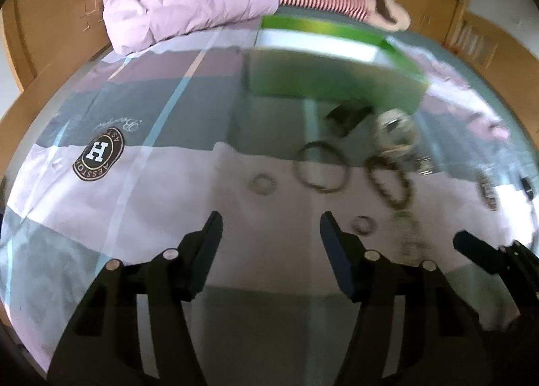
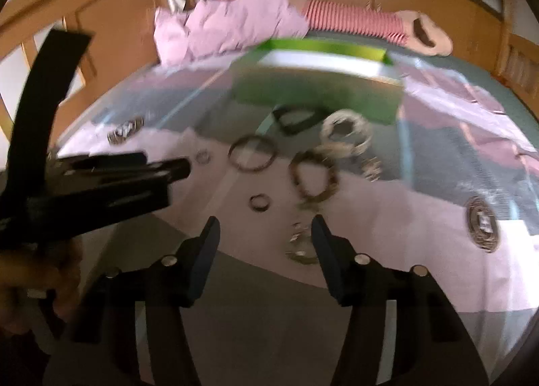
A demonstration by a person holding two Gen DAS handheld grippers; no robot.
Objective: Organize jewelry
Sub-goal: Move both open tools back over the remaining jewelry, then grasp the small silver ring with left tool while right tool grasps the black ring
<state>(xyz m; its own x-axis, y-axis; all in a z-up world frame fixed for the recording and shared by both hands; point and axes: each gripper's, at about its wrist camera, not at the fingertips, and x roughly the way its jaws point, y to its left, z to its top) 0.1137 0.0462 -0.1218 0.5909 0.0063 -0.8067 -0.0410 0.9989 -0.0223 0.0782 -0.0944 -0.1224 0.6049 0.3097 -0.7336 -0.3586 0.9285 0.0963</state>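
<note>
Both grippers, left gripper (image 1: 271, 222) and right gripper (image 2: 266, 227), hover with jaws apart and empty. Blurred jewelry (image 2: 303, 167) lies beyond them, before a green box (image 2: 320, 96). Bedsheet badge (image 1: 98, 158) shows "H".

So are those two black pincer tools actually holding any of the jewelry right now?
No. The left gripper and the right gripper are both open and empty, above the bracelets and rings lying on the patterned bedspread.

Both wrist cameras look steeply down, close over the same bangles (image 1: 320, 167) and green box (image 2: 320, 96).
</note>
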